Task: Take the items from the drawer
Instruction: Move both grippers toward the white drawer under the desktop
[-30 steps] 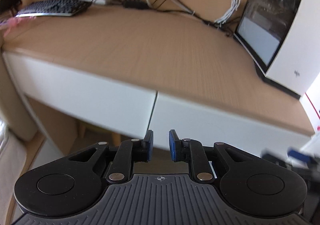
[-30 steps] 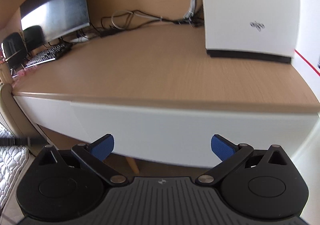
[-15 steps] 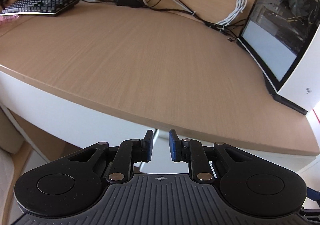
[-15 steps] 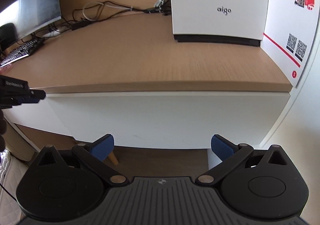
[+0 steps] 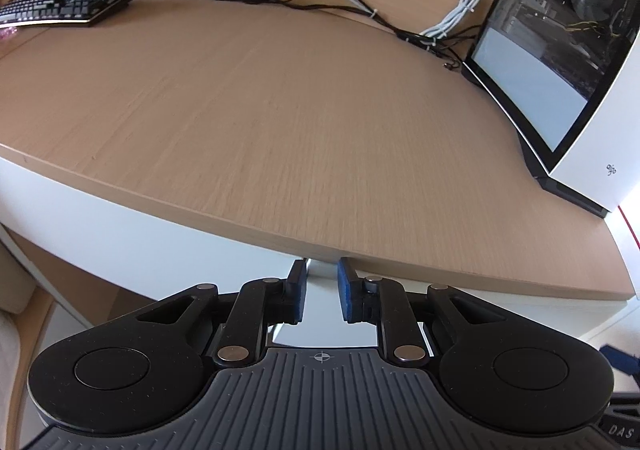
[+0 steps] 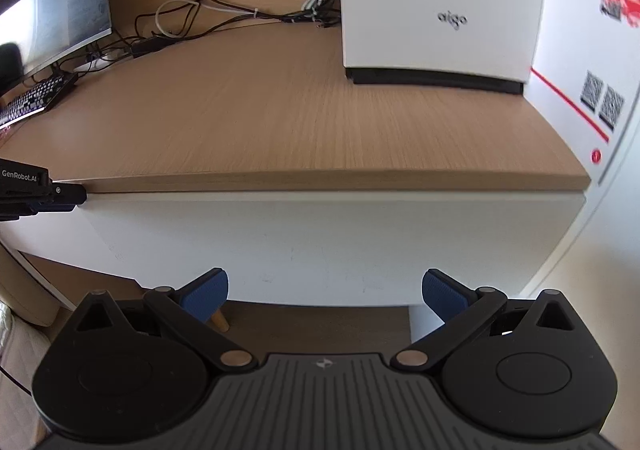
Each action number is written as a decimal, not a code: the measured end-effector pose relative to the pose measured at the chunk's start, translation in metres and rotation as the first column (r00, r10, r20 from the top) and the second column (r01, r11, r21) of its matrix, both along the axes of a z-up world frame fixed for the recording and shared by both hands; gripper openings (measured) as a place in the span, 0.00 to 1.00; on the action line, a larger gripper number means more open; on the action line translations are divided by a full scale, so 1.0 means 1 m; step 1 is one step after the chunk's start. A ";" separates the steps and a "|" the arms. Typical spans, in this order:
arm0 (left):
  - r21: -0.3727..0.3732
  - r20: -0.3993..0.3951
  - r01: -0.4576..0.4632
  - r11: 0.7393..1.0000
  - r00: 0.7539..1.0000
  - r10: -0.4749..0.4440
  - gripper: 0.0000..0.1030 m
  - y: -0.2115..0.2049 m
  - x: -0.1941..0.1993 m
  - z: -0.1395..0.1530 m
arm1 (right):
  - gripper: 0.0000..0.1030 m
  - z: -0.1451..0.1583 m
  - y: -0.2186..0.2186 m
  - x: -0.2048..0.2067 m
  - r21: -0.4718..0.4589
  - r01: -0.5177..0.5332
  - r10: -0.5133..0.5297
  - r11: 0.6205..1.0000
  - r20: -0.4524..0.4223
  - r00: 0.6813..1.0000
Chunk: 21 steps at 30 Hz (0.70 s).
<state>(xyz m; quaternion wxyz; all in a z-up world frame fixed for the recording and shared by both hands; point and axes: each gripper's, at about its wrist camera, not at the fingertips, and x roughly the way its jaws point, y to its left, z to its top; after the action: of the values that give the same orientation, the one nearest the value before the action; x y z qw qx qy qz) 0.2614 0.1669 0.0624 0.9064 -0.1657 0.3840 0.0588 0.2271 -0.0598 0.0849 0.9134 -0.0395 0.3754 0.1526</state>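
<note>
With my left gripper (image 5: 322, 296) narrowed on nothing and right gripper (image 6: 325, 292) spread wide, I judge the closed, handleless white drawer front (image 6: 320, 246) under the desktop (image 6: 280, 122) stiff, best hooked beneath its lower edge.

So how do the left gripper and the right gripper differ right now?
The left gripper has its blue pads nearly together with a narrow gap; the right gripper stands wide open. The left gripper sits up at the desk edge, over the drawer seam; the right gripper faces the middle of the white drawer front. Neither holds anything.
</note>
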 end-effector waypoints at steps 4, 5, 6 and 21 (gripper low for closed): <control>0.020 0.020 0.010 1.000 1.000 -0.010 0.19 -0.003 -0.002 -0.001 | 1.00 0.004 0.014 0.013 0.045 0.007 -0.007 0.999 0.006 1.000; 0.025 0.030 0.013 1.000 0.999 -0.014 0.19 -0.003 -0.004 -0.003 | 1.00 0.003 0.018 0.015 0.063 0.012 -0.013 0.998 0.017 1.000; 0.028 0.043 0.013 1.000 0.999 -0.014 0.19 -0.004 -0.006 -0.004 | 1.00 0.001 0.023 0.017 0.069 0.020 -0.022 0.997 0.035 0.999; -0.066 0.078 0.041 0.997 0.996 -0.036 0.22 0.011 -0.008 -0.011 | 1.00 -0.021 0.038 0.000 0.027 0.022 -0.026 0.999 0.128 0.991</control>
<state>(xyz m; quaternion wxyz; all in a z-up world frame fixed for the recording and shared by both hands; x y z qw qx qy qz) 0.2537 0.1780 0.0517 0.9153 -0.1910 0.3539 0.0221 0.2266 -0.0221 0.0635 0.9378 -0.0332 0.3145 0.1434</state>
